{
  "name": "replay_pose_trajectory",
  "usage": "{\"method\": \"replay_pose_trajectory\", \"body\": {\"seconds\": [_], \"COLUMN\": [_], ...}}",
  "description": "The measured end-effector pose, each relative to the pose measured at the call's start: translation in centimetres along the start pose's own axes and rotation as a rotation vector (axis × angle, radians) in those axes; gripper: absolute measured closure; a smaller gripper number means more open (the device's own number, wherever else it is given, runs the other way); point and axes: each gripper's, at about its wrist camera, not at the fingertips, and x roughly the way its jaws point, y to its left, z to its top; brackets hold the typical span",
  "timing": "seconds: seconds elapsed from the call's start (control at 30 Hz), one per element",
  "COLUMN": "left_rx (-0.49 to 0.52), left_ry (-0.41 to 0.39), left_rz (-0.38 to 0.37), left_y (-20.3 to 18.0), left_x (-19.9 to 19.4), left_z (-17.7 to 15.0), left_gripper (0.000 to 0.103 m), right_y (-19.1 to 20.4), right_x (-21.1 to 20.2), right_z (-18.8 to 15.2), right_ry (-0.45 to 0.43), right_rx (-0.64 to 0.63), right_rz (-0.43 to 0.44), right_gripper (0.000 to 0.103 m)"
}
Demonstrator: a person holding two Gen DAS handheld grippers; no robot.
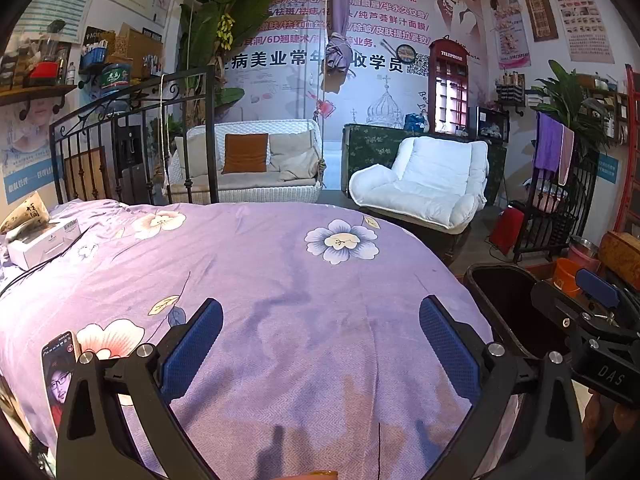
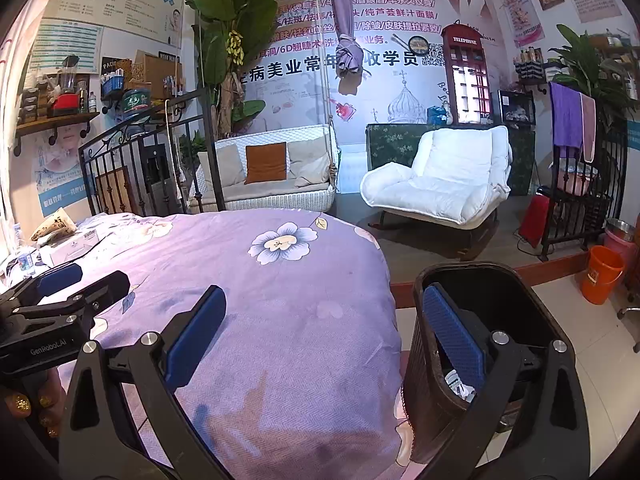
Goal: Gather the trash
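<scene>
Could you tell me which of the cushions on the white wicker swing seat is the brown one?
It is the middle cushion on the swing seat, standing upright between two pale beige cushions; its rust-brown colour sets it apart.

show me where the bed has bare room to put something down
Free: the middle of the purple bedspread, between the phone at its left edge and the black bin off its right side. Crowded: the far-left corner, with a white box and snack bag.
</scene>
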Motion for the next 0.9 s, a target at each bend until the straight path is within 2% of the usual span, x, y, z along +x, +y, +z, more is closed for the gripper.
{"method": "replay_pose_trajectory", "body": {"seconds": [0.9], "left_rx": [0.001], "left_ry": [-0.003], "left_rz": [0.003], "left_y": [0.00], "left_x": [-0.17], "left_z": [0.01], "left_gripper": [0.005], "right_y": [0.12], "right_x": [-0.04], "right_z": [0.09], "right_ry": [0.002], "right_rx": [0.001], "right_rz": [0.001], "right_gripper": [0.005]}}
